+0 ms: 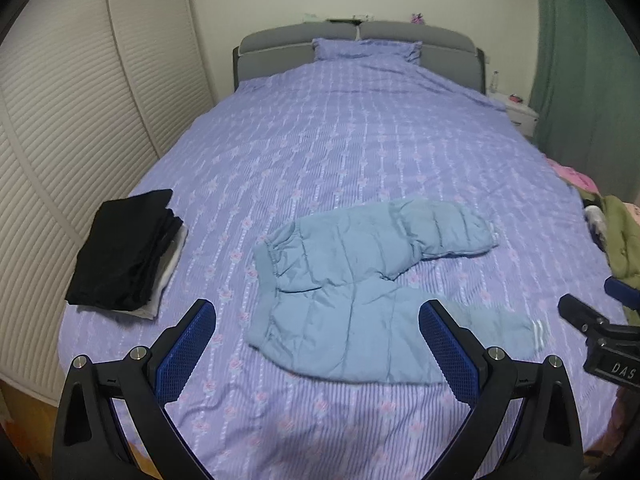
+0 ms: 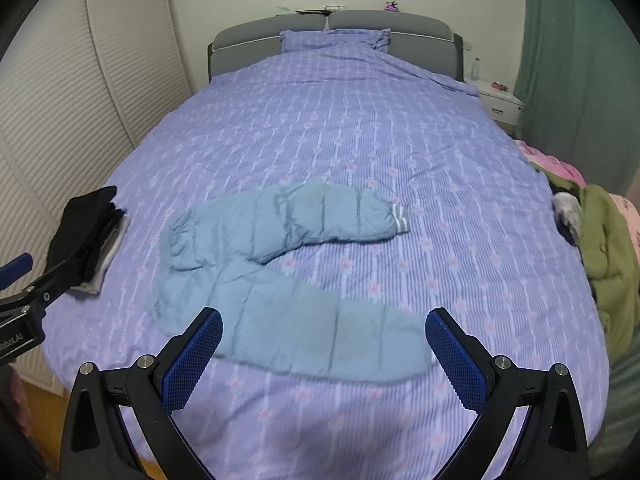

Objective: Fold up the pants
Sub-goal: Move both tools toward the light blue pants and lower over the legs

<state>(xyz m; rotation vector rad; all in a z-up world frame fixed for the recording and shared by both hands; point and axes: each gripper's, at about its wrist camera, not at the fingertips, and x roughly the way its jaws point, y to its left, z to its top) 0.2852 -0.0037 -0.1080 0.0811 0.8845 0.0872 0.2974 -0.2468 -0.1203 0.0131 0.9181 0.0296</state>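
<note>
Pants: lying crosswise ahead, waistband left, legs splaying right.
Left gripper: hovering apart, nearer the waistband.
Right gripper: hovering apart, nearer the cuffs.

We cannot identify the small items on the headboard; the clothes heap runs past the right edge

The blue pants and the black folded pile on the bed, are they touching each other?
Apart. The left wrist view shows a strip of purple bedspread between the blue pants and the black folded pile; the right wrist view agrees.
</note>
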